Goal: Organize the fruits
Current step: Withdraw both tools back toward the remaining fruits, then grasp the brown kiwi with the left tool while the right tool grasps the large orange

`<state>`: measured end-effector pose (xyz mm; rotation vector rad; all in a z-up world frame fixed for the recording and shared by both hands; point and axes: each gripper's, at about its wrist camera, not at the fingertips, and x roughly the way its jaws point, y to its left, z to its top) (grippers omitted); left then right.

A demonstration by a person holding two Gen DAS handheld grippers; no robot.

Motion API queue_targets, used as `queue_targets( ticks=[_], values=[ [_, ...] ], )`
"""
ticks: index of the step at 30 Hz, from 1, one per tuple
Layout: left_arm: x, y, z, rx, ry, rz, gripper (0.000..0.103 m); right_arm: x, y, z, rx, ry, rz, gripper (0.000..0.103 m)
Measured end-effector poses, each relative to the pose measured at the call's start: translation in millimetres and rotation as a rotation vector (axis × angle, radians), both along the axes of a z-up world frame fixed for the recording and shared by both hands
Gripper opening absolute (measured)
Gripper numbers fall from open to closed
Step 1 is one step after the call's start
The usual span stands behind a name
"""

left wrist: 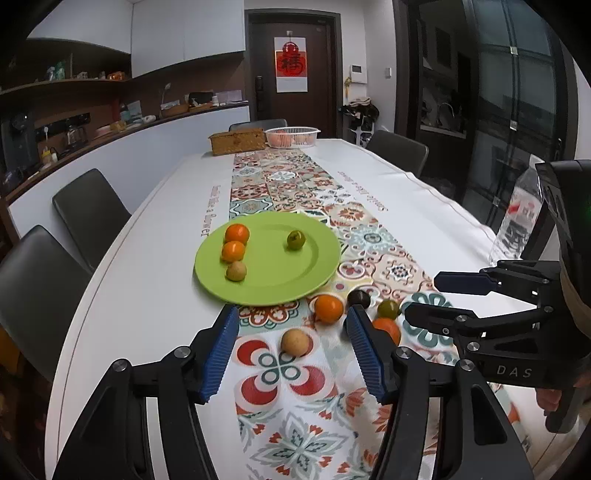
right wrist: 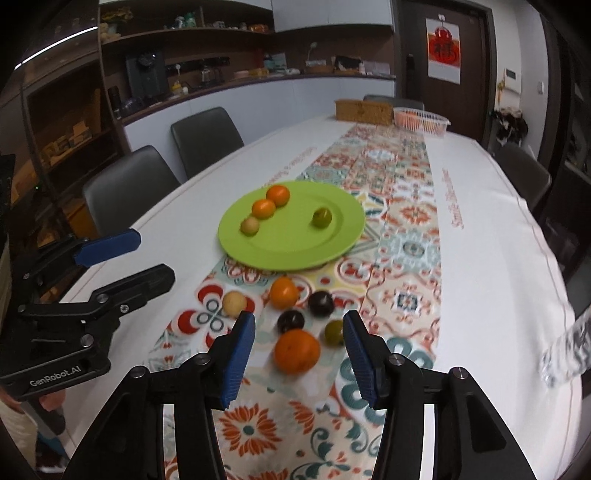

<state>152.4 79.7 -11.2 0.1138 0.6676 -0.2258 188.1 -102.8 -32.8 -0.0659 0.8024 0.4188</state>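
Left gripper (left wrist: 291,354): held low over the table (left wrist: 147,295), jaws spread, empty — a tan fruit (left wrist: 294,342) lies on the runner between its fingers.
Right gripper (right wrist: 299,354): level beside the left, jaws spread wide — a large orange (right wrist: 296,350) sits between the fingers, untouched.
Green plate (right wrist: 295,251): just beyond the loose fruits, carrying two oranges, a tan fruit and a green one.

Grey chairs (left wrist: 88,210) line the white-clothed surface (left wrist: 147,295); a dark door (left wrist: 291,74) faces its far end, shelves (right wrist: 184,29) along the wall.
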Motion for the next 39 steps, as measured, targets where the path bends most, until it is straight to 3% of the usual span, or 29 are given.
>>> queue_targets(
  ticks=[14, 28, 39],
  values=[
    [16, 1, -49, 0.079, 0.083, -0.108, 0.062, 1, 8, -40, -0.054, 0.109, -0.028, 0.05],
    [57, -8, -80, 0.097, 0.157, -0.196, 0.061, 17, 16, -63, -0.057, 0.175, -0.025, 0.05],
    [74, -14, -90, 0.08, 0.223, -0.191, 0.039, 27, 19, -70, -0.038, 0.2, -0.019, 0.05]
  ],
)
